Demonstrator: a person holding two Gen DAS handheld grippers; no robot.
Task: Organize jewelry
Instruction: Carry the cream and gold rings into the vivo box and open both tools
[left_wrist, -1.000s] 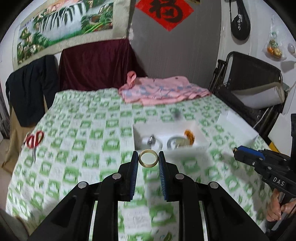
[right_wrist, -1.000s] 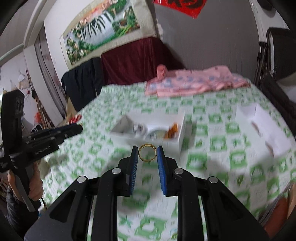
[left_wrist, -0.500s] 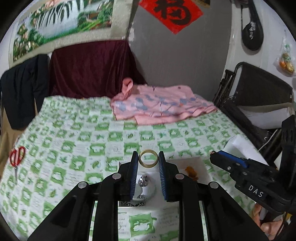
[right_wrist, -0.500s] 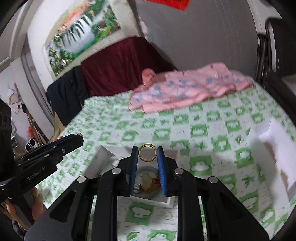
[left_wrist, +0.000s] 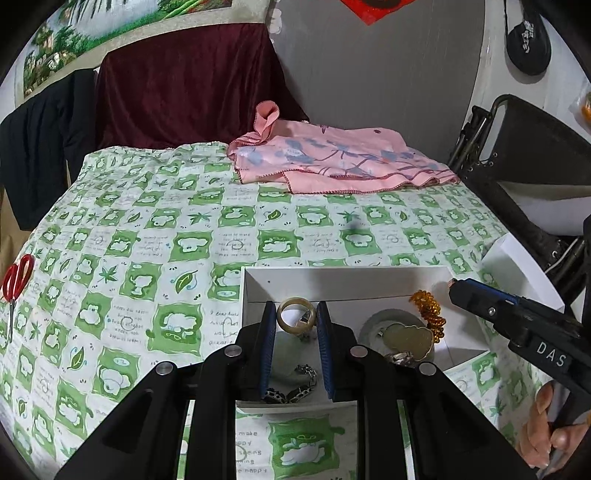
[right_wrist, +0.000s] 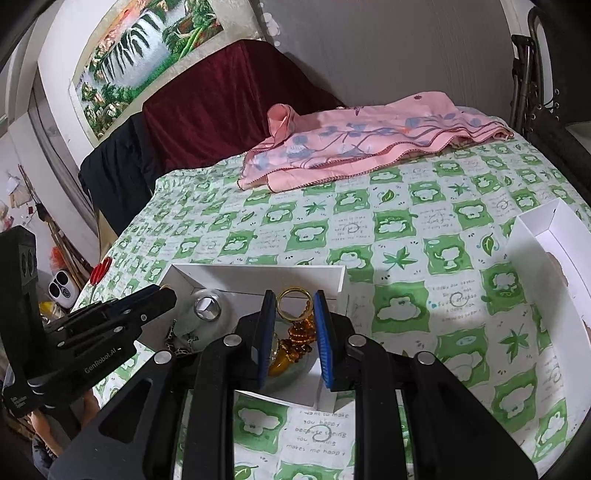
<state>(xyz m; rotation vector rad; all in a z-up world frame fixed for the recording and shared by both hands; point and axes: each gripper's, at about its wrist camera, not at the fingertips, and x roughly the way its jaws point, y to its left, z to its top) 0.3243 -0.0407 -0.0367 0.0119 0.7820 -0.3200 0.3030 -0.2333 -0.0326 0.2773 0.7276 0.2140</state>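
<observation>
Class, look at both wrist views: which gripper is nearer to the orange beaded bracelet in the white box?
Right. The right gripper, holding a thin gold ring, hangs directly over the orange beaded bracelet; the left gripper, holding a thick beige ring, hangs further left over the white box.

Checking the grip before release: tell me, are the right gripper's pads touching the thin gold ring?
Touching: the right wrist view shows the thin gold ring pinched between the right gripper's pads.

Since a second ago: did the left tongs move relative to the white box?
Yes. The left tongs, shut on the pale ring, advanced toward the white box; they were short of its near wall and are now over its interior.
</observation>
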